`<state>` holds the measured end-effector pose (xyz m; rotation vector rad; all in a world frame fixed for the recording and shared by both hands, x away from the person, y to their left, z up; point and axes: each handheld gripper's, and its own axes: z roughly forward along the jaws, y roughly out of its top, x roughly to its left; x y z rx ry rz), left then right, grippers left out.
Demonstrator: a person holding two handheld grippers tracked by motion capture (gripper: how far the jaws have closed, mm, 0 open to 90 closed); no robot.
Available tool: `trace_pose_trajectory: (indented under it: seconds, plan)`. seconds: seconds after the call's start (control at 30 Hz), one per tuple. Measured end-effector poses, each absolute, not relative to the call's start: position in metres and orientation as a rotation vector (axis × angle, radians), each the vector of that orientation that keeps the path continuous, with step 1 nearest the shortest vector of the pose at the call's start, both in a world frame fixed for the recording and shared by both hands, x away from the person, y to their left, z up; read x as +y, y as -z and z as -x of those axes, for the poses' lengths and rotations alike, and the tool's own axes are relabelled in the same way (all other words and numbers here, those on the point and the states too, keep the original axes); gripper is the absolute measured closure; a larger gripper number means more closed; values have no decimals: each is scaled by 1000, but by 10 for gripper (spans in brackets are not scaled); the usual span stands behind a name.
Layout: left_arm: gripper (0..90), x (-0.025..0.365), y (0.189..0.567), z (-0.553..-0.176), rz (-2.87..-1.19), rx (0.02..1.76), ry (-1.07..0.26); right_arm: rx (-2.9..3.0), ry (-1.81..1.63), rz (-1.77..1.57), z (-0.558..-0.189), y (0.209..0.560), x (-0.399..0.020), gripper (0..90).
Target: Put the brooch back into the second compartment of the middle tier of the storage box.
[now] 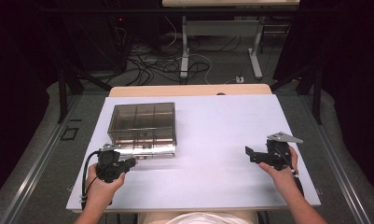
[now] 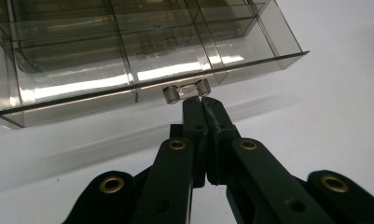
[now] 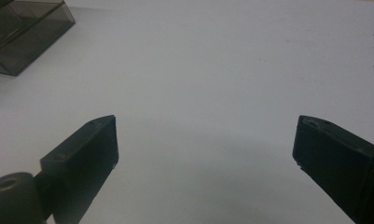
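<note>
A white rectangular counter (image 1: pixel 212 140) carries a smoky transparent plastic compartment box (image 1: pixel 142 126) on its left half. The box's small clear front latch (image 2: pixel 186 91) sits just beyond the left gripper (image 2: pixel 202 105), whose jaws are pressed together, empty. The right gripper (image 3: pixel 205 135) hovers well apart, jaws spread wide over bare counter.

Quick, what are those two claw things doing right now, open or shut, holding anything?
Left gripper: shut, tips just short of the clear box's small handle; holding nothing.
Right gripper: open, empty, above the white table.
</note>
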<state>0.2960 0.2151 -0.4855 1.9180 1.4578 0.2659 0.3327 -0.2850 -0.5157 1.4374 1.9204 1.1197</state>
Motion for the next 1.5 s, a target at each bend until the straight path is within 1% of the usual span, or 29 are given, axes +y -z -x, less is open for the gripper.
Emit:
trace_pose_trajectory:
  seconds: [0.37, 1.13, 1.5]
  plan:
    - [897, 218, 478, -294, -1860, 1429, -334, 1916, -1125, -1449, -331, 515, -285, 65]
    - [897, 227, 463, -290, -1763, 1385, -425, 1913, -1125, -1443, -330, 515, -286, 65]
    - [897, 227, 452, -293, -1737, 1370, -426, 1901, -1124, -1448, -327, 513, -286, 65]
